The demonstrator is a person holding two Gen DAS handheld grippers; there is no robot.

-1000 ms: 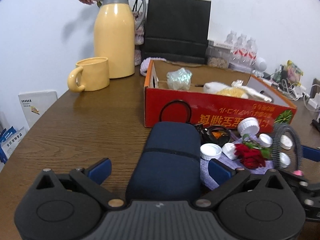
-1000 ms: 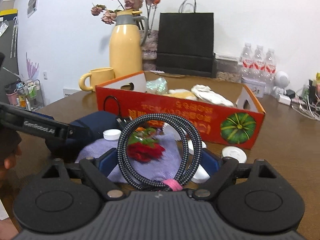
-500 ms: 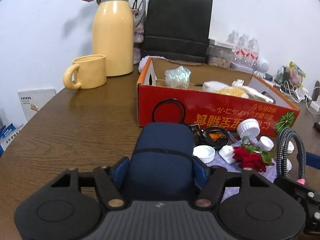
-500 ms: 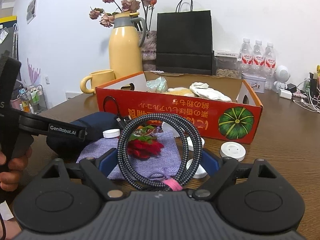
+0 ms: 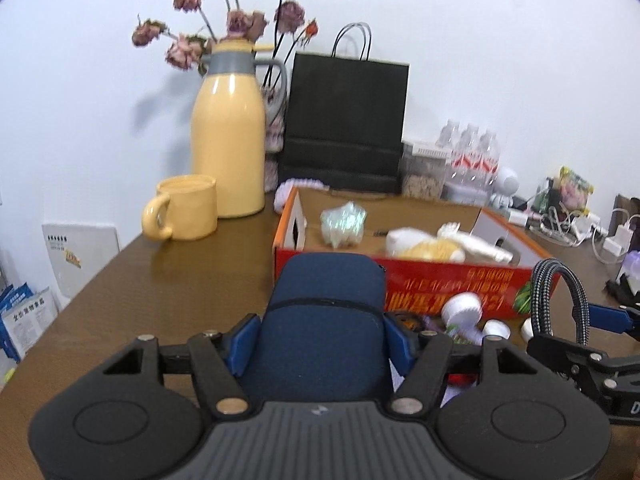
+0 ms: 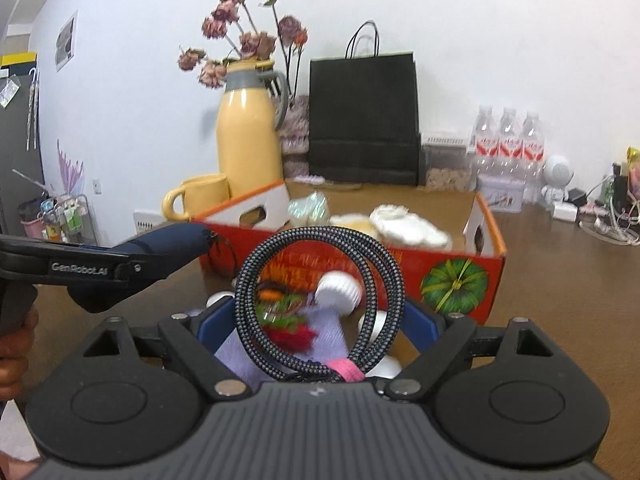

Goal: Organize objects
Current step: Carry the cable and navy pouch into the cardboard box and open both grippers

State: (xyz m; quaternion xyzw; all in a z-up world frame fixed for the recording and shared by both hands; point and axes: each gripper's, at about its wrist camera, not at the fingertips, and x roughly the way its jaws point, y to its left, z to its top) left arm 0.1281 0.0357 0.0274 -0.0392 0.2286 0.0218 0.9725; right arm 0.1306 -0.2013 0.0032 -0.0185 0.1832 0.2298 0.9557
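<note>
A dark wooden table (image 5: 168, 280) stands against a white wall. The left gripper (image 5: 320, 336), low in its frame, clamps a soft navy fabric pouch (image 5: 324, 312), raised clear of the table, likely bound for the red cardboard box (image 5: 424, 276) just behind. The right gripper (image 6: 320, 320) pinches a stiff braided cable coil (image 6: 320, 300) upright, its loops bound by a pink tie. White plastic caps and a red artificial flower lie below on lilac cloth.

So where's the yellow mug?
In the left wrist view, the yellow ceramic mug stands far left on the brown table, beside the tall yellow jug.
</note>
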